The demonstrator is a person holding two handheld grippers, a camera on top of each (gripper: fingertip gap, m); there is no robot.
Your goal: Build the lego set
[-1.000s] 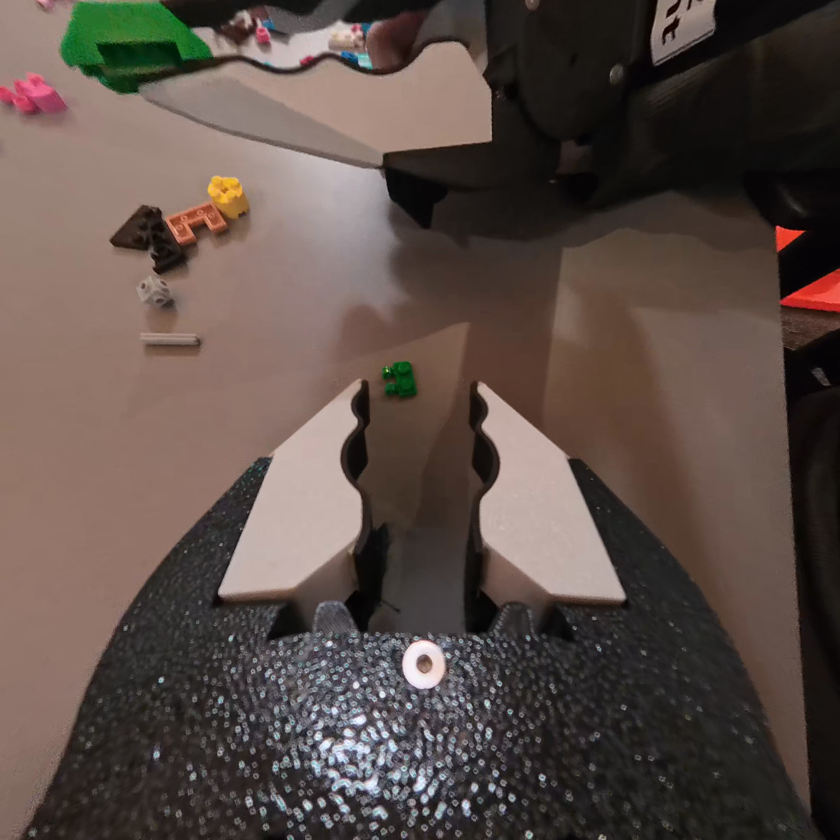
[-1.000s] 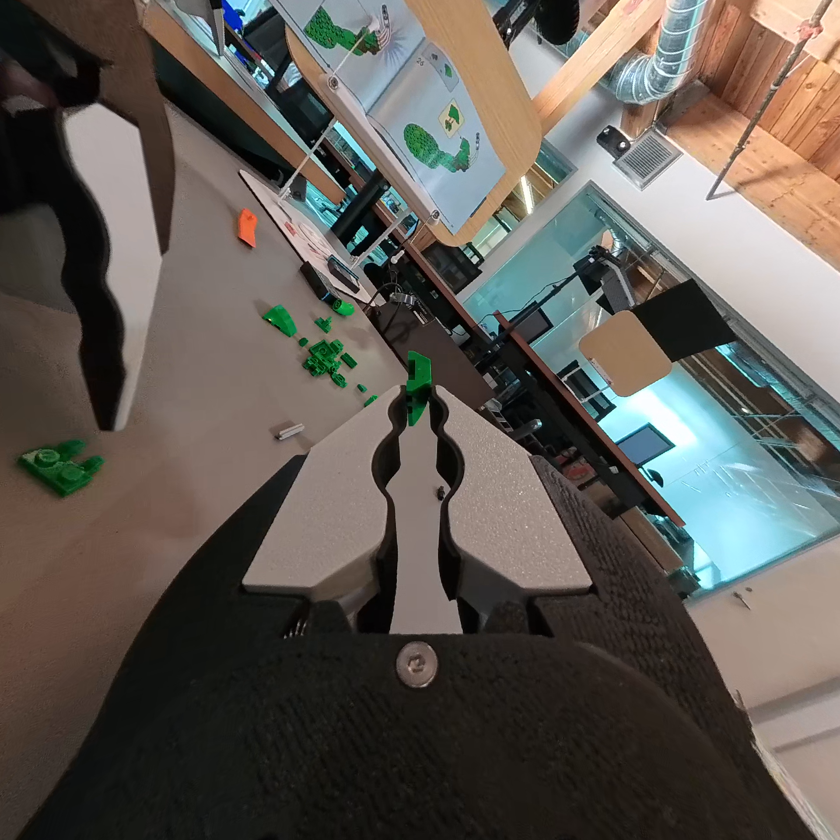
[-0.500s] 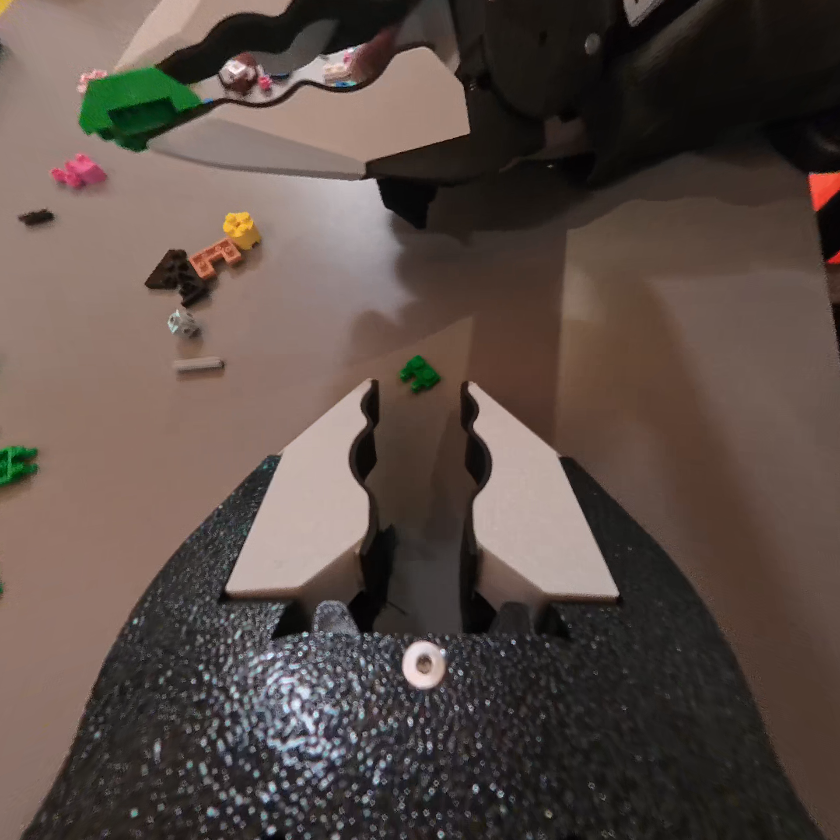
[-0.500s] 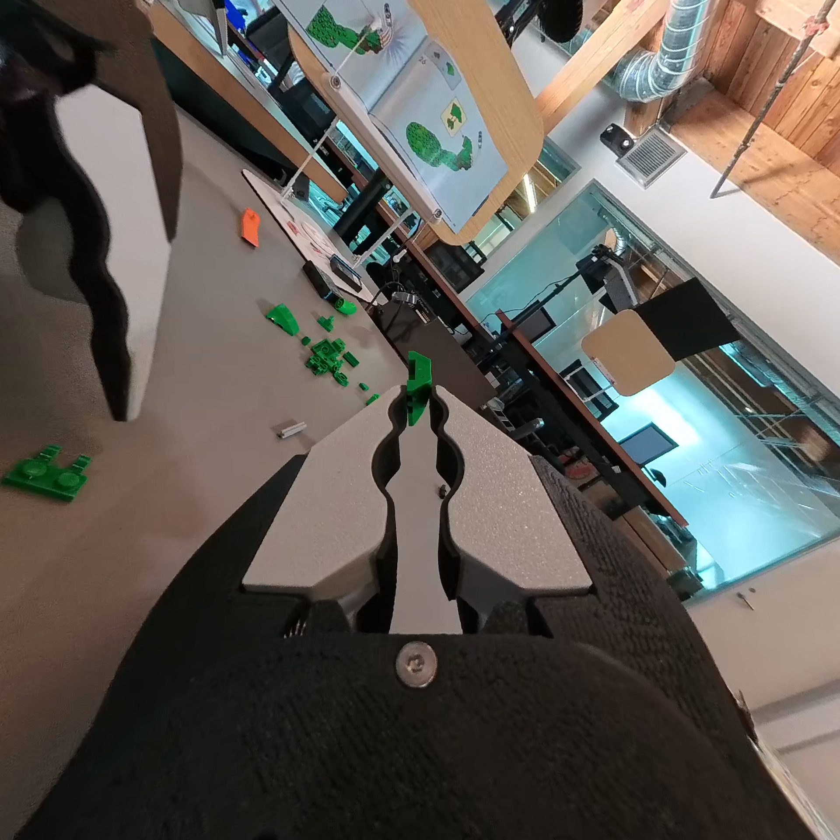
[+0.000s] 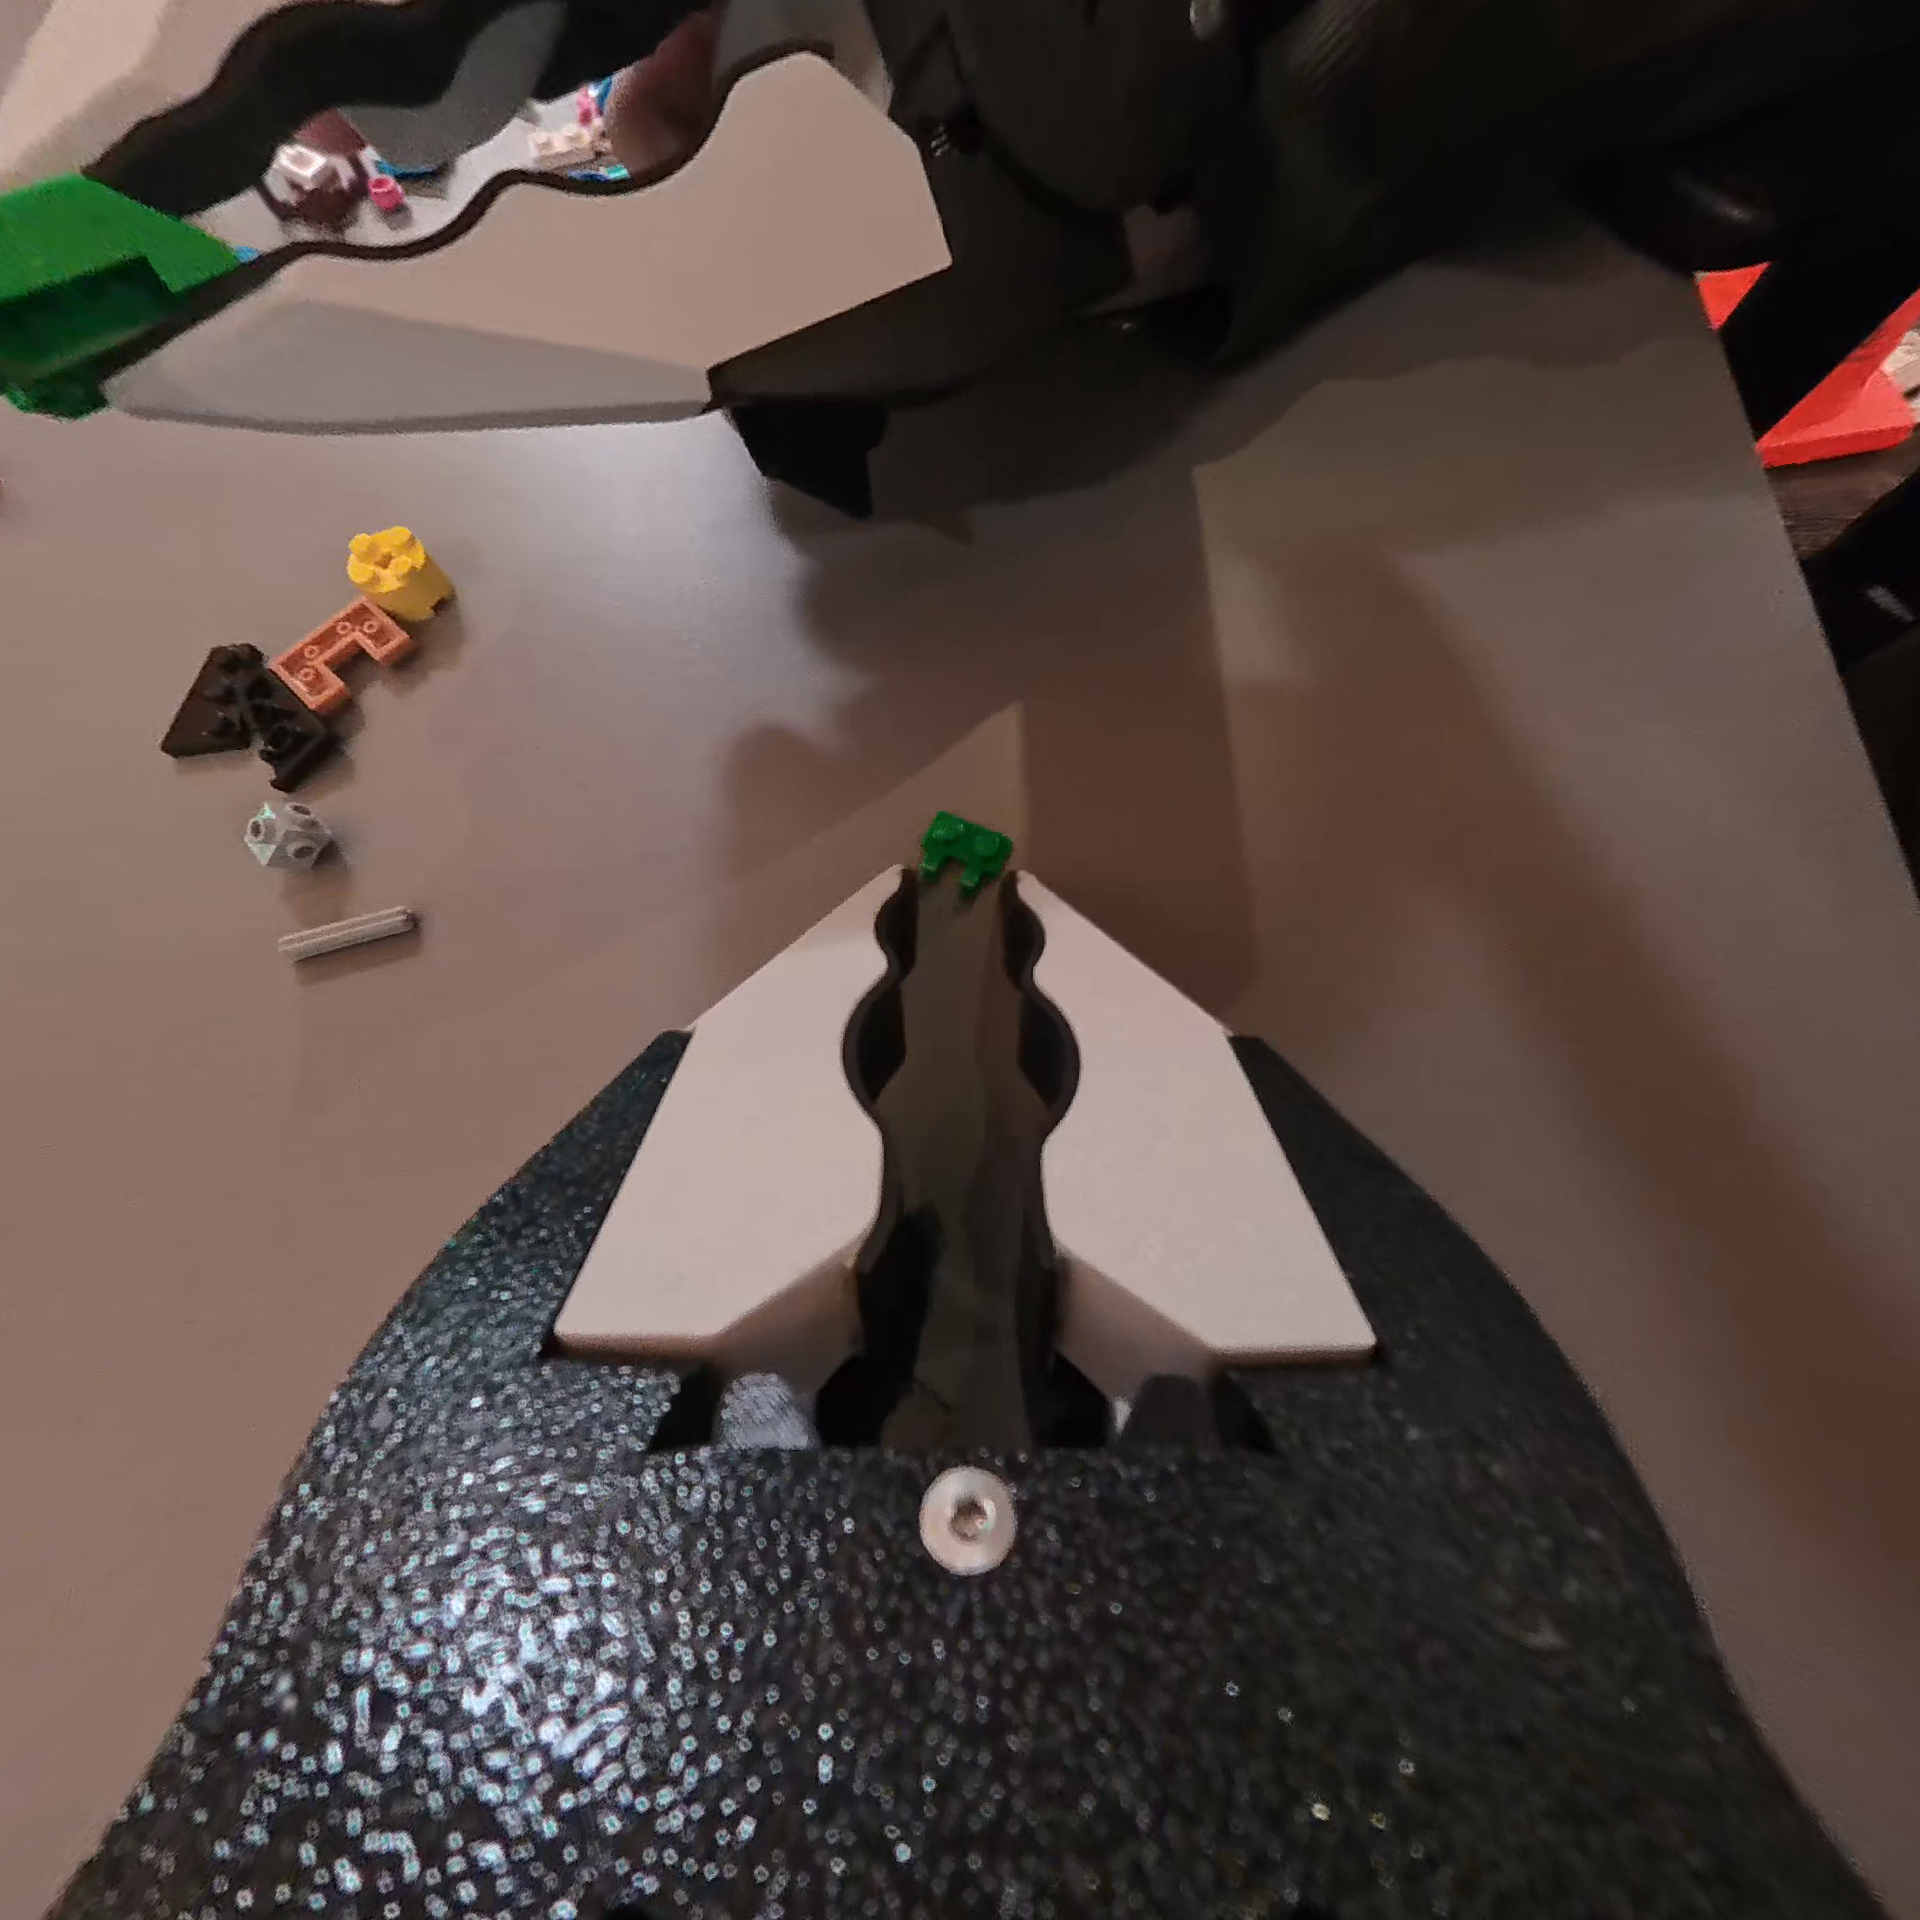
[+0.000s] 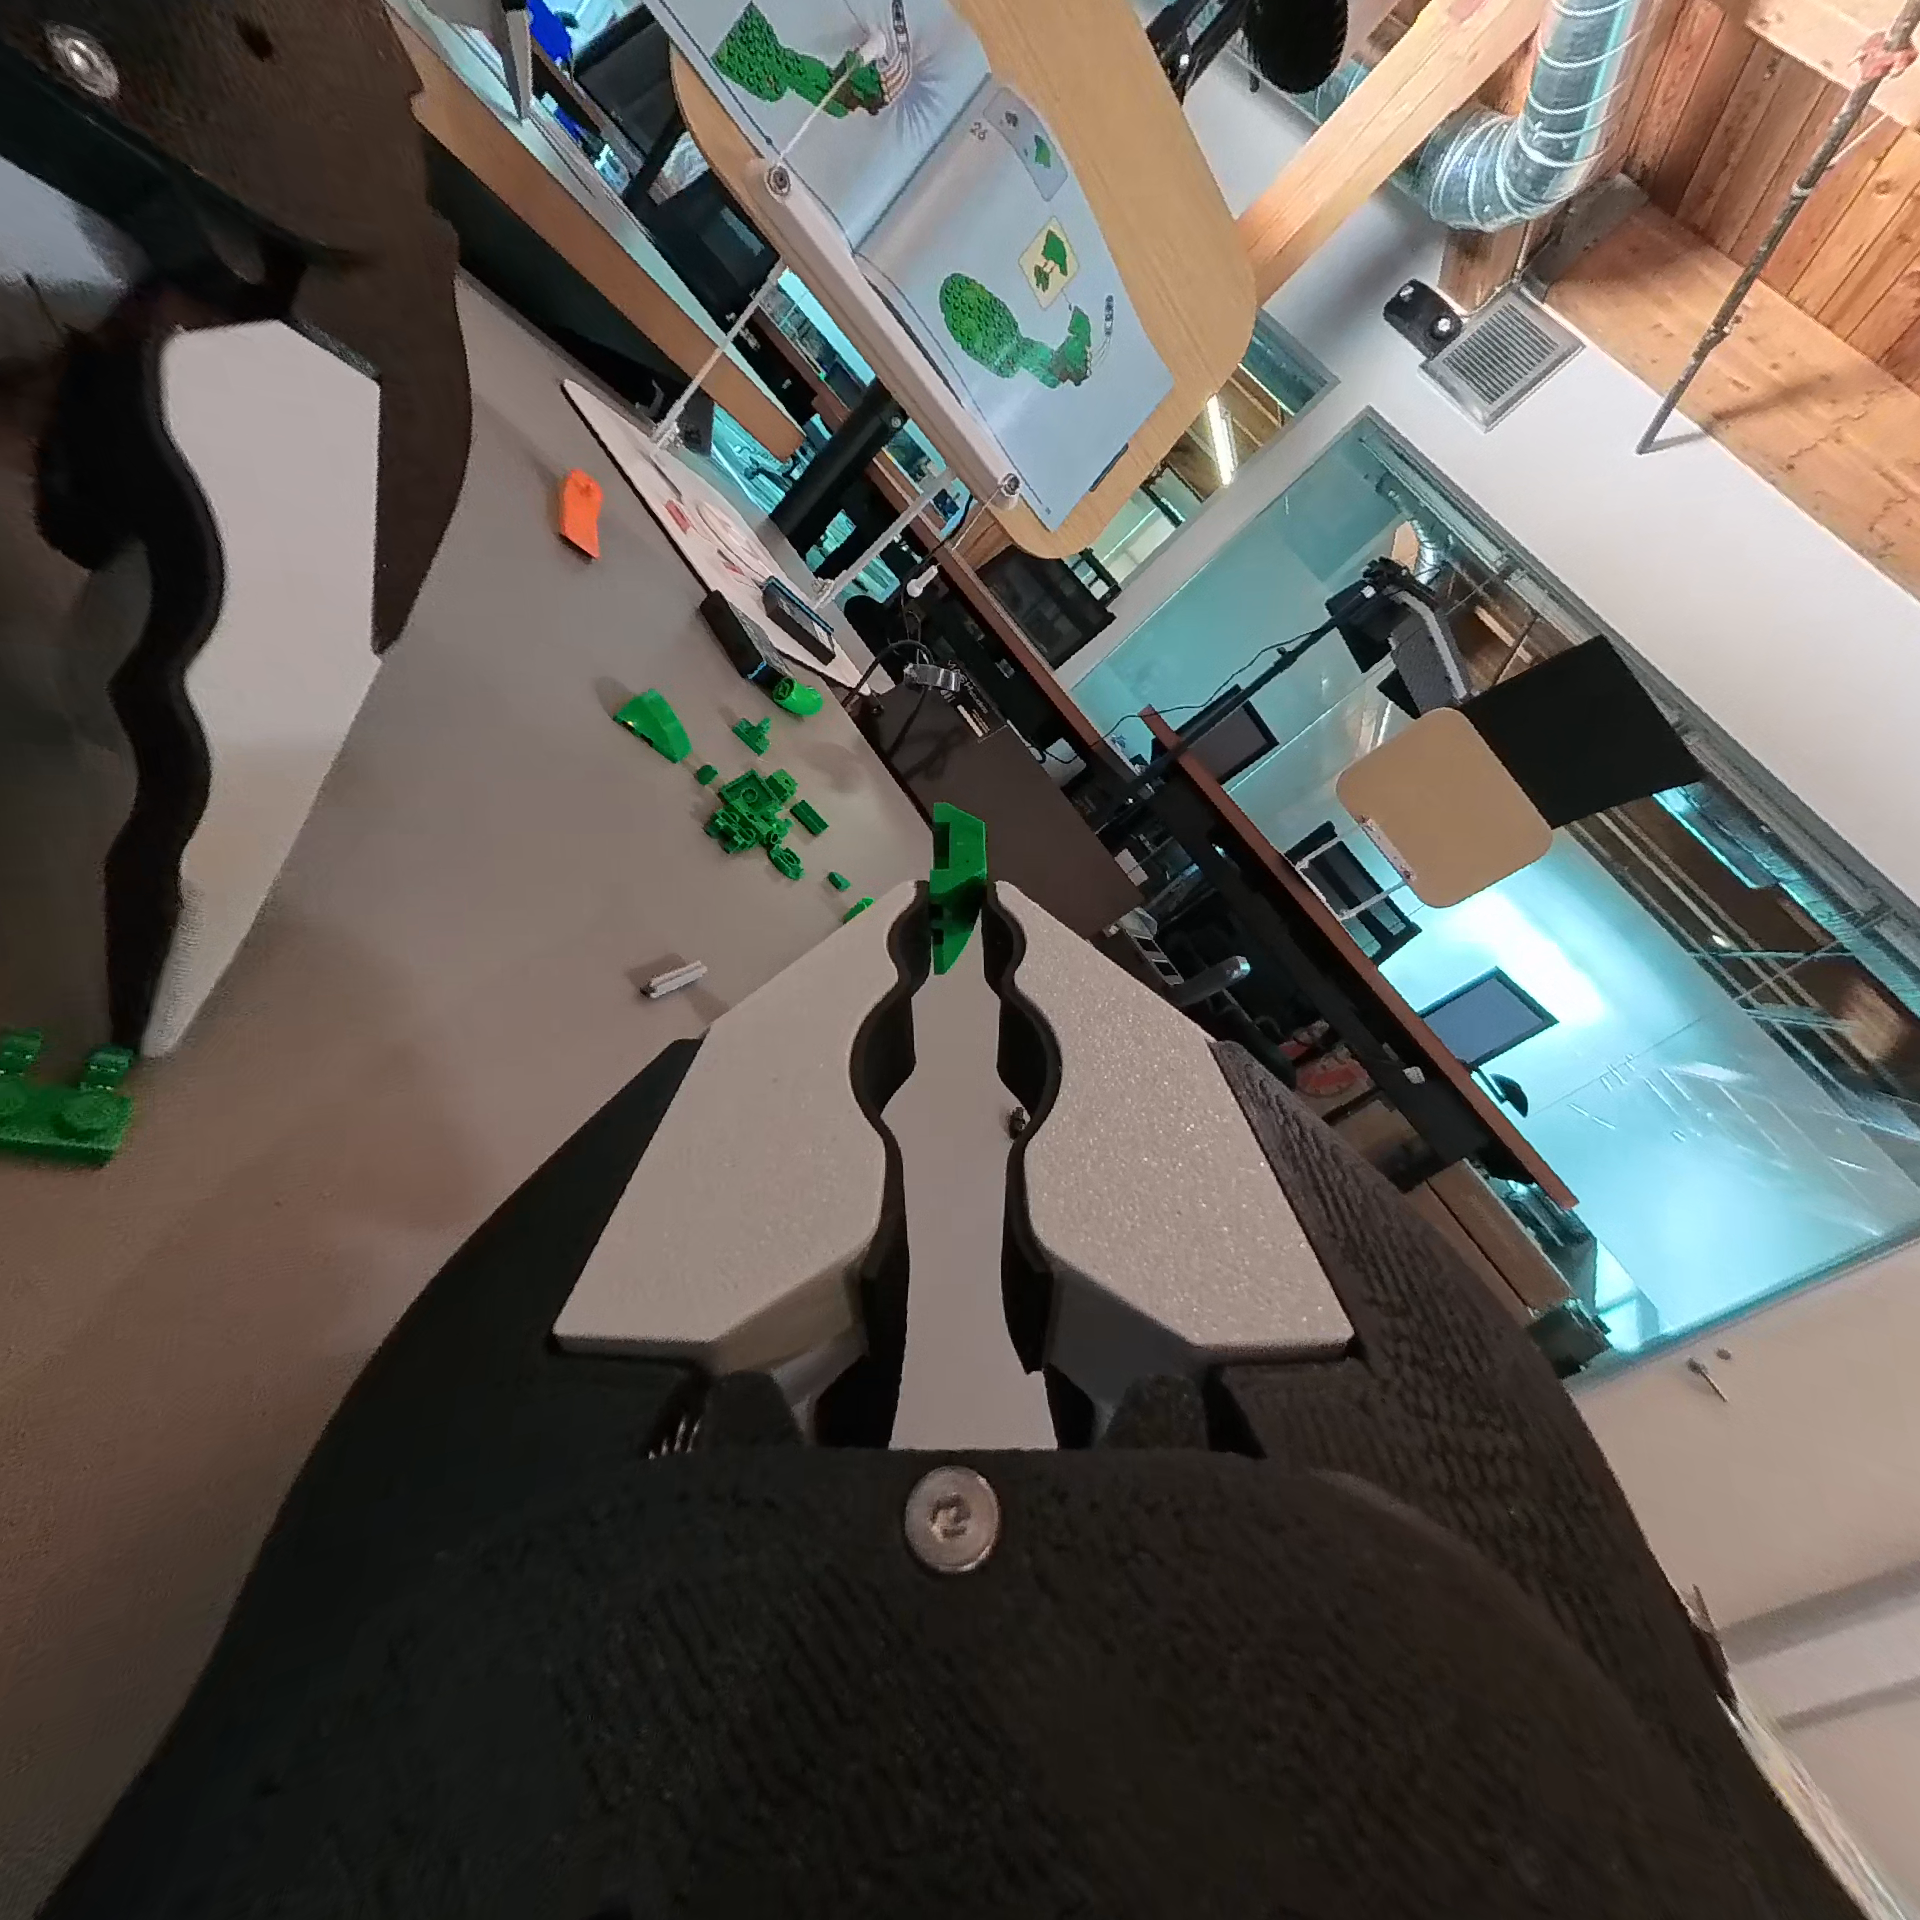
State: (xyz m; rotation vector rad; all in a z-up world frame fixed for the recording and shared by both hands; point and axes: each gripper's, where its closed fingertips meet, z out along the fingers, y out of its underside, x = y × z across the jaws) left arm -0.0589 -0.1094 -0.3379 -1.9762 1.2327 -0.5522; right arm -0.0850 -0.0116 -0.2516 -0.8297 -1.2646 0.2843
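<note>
dim warm light | soft shadows | blurred, fisheye-warped edges | window glare

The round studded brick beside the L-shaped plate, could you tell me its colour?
Yellow; the round brick shows best in the left wrist view.

office/lab | glass partition (image 6: 1558, 1039) | desks, monitor (image 6: 1486, 1023) (exposed duct (image 6: 1538, 114))

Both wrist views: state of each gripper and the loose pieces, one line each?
left gripper: narrowed around the small green plate, contact unclear.
small green plate: flat on the table, at the left fingertips.
right gripper: shut on the green slope piece, off the table.
green slope piece: pinched at the tips, sticking out past them.
yellow round brick: upright, loose on the table.
grey axle: lying flat.
</note>
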